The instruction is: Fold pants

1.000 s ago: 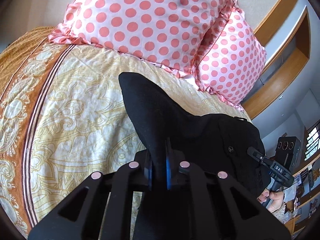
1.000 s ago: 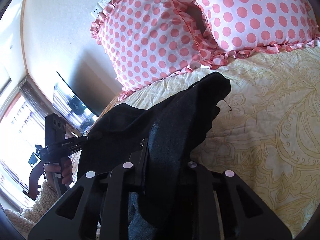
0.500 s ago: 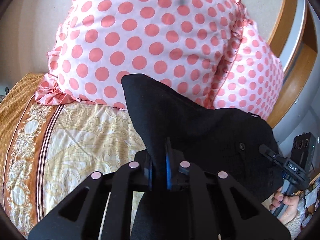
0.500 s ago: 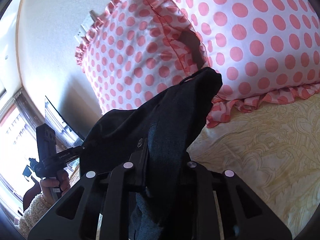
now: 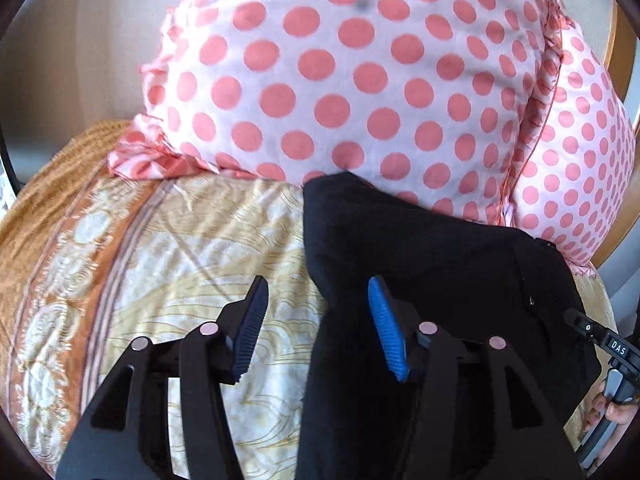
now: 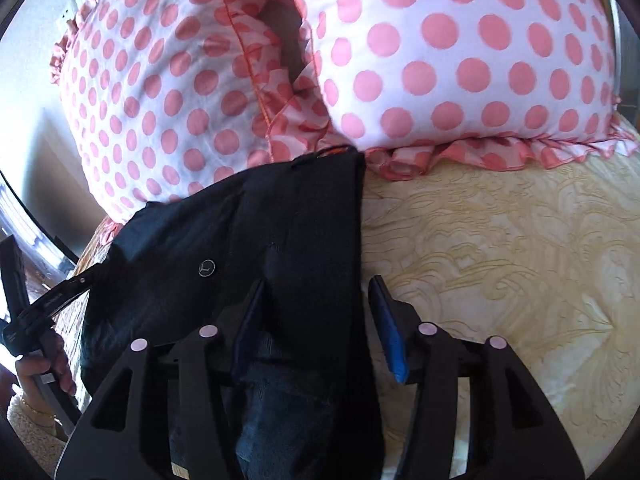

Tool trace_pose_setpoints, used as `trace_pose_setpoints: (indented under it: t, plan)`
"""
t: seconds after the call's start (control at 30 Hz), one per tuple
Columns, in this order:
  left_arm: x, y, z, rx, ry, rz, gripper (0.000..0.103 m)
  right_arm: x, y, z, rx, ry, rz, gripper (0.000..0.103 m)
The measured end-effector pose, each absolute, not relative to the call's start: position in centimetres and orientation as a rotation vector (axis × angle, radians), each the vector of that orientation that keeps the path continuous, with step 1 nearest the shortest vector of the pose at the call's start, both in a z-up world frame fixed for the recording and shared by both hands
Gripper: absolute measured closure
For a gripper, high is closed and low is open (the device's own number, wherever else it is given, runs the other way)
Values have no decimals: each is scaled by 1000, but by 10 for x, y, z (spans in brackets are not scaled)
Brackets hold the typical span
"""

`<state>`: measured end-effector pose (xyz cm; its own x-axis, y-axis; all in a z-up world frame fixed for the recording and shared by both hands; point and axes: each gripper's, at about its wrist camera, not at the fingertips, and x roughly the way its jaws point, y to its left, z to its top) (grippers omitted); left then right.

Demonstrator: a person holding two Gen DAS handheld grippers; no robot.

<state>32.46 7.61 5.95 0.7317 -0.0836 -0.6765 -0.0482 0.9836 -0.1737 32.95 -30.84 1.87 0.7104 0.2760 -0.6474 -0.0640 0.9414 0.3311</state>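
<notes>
Black pants [image 5: 432, 264] lie on the yellow patterned bedspread [image 5: 200, 248], their far edge against the polka-dot pillows. The jaws of my left gripper [image 5: 318, 322] are opening; the left edge of the cloth lies between them, beside the blue right pad [image 5: 386, 330], and the left pad stands clear over the bedspread. In the right wrist view, the pants [image 6: 304, 232] show a small round button, and a thick fold runs between the opening jaws of my right gripper [image 6: 316, 322]. Its right pad [image 6: 386, 330] is clear of the cloth.
Two pink polka-dot pillows [image 5: 360, 80] [image 6: 460, 60] stand right behind the pants. A wooden headboard [image 5: 624, 60] sits at the far right. A hand [image 6: 40, 368] holds the left gripper's handle beside a window; the bedspread [image 6: 500, 248] stretches to the right.
Both grippers were shut on the raised pants and carried them toward the pillows. Now both jaws have parted and the cloth has dropped onto the bed.
</notes>
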Motion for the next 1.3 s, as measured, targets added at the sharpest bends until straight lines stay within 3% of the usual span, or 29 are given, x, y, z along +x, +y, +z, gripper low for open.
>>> trace_pose_setpoints:
  t: [0.2,0.3,0.4,0.47,0.53,0.63,0.7,0.8,0.83,0.97,1.3]
  plan:
    - [263,47,87,-204,681,-277,33,276,-299,57,197,564,250,44]
    - [255,10,78,-196,727,-403,27,276,-278,49,202,651,402,36]
    - [266,-12,51,-160,848,-398,27,289,-265,18,208,823,396,36]
    - [277,-12,29,-194,933,-379,28,290,-265,5,199,821,385,35]
    - [277,-13,28,-205,900,-362,27,290,-265,4,203,809,379,35]
    - [278,-21,27,-190,895,-335,22,289,-260,4,212,808,387,25]
    - [270,-23,31,-164,882,-292,21,283,-254,6,159,792,364,24]
    - [244,-24,41,-87,831,-246,5,258,-244,12,66,740,301,19]
    - [233,-24,44,-52,811,-219,2,251,-241,14,40,723,270,11]
    - [196,-18,48,32,771,-148,2,217,-232,19,-23,669,196,2]
    - [126,5,28,-11,778,-42,2,152,-212,3,-18,697,129,1]
